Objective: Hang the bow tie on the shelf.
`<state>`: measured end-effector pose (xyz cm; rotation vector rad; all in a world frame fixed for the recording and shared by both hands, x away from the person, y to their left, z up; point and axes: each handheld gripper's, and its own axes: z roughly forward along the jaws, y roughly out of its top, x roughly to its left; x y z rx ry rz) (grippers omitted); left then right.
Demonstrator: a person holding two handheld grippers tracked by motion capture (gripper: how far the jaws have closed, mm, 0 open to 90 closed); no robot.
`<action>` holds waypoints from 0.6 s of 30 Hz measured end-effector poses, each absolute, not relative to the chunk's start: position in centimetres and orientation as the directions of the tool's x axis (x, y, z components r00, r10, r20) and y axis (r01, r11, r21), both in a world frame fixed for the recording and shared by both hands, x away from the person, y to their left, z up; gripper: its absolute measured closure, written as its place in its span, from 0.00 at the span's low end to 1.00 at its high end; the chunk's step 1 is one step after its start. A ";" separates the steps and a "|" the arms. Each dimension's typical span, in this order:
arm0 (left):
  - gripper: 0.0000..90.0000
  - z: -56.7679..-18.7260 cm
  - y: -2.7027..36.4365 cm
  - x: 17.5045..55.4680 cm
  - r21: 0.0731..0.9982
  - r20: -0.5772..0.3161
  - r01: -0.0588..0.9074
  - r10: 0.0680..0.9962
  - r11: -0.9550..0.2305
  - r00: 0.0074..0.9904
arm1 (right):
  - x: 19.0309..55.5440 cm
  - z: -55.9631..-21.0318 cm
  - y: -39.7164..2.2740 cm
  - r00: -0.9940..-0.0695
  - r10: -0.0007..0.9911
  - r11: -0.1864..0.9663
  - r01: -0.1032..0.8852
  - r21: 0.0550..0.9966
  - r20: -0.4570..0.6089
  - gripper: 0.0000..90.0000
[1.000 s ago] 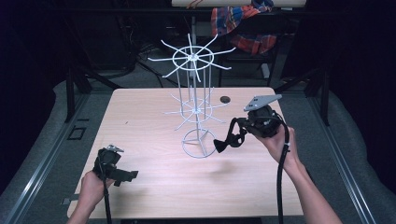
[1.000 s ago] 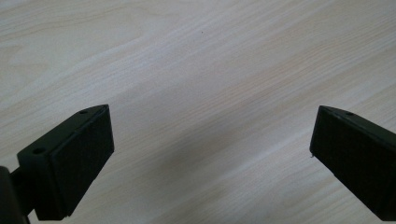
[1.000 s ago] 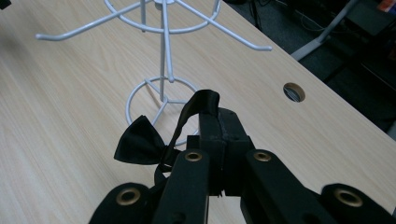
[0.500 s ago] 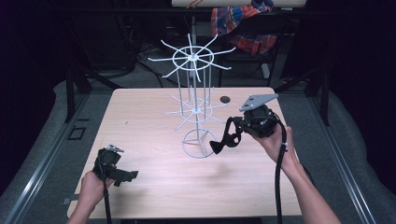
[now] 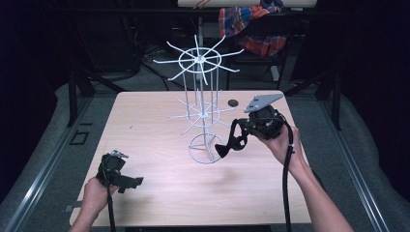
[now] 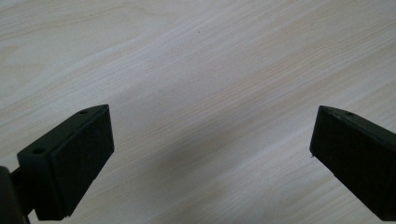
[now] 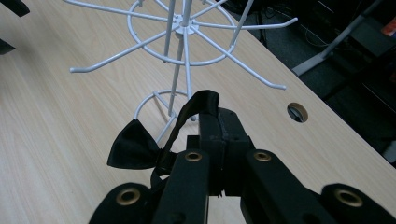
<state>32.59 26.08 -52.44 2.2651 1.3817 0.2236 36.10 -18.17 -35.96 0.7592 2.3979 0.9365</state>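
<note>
At the desk's near left corner, the left gripper rests low over bare wood, its fingers spread wide and empty. Farther in, on the right, the right gripper has its fingers pinched on the strap of a black bow tie, which hangs just beside the base ring of a white wire display rack standing mid-desk. Beyond the rack, a small round hole marks the desk's far edge.

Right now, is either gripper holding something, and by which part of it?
The right gripper holds a black fabric bow tie by its strap. The left gripper is open, holding nothing.
</note>
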 end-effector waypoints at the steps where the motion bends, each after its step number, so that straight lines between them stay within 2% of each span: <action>1: 0.00 -52.5 26.1 32.6 0.475 -0.103 0.794 0.872 -0.380 0.479 | 36.2 -36.0 -18.1 -0.747 0.632 0.618 0.324 0.716 -0.207 1.00; 18: 0.00 -52.5 26.1 32.6 0.474 -0.107 0.793 0.870 -0.382 0.482 | 37.7 -37.0 -17.4 -0.765 0.620 0.609 0.328 0.722 -0.176 1.00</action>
